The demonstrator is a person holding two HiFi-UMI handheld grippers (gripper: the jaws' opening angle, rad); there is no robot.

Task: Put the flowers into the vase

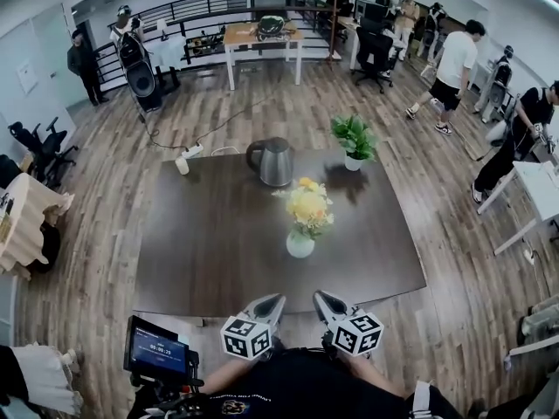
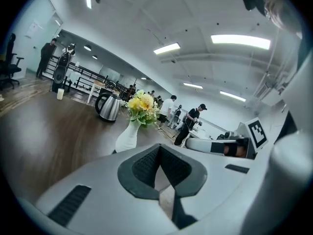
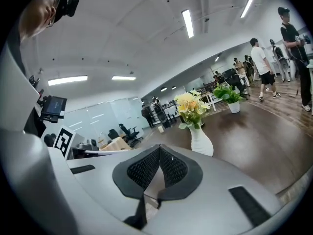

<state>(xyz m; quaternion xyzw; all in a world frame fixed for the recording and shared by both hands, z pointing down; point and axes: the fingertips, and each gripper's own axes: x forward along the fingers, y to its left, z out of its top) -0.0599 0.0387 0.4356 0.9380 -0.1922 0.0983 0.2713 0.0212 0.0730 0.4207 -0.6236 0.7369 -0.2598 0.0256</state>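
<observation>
Two grippers hang by the table's [image 1: 201,251] near edge in the head view, the left gripper [image 1: 266,308] beside the right gripper [image 1: 330,305]. The flowers [image 1: 307,204] stand in the white vase [image 1: 300,243] right of the table's middle, and a kettle [image 1: 273,161] is near the far edge.

Left gripper view: its jaws are pressed together with nothing between them.

Right gripper view: its jaws are likewise closed and empty, with the vase beyond them.

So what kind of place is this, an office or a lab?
Likely an open-plan office or lab workspace: desks and swivel chairs on a wood floor, people at workbenches, ceiling strip lights.
</observation>
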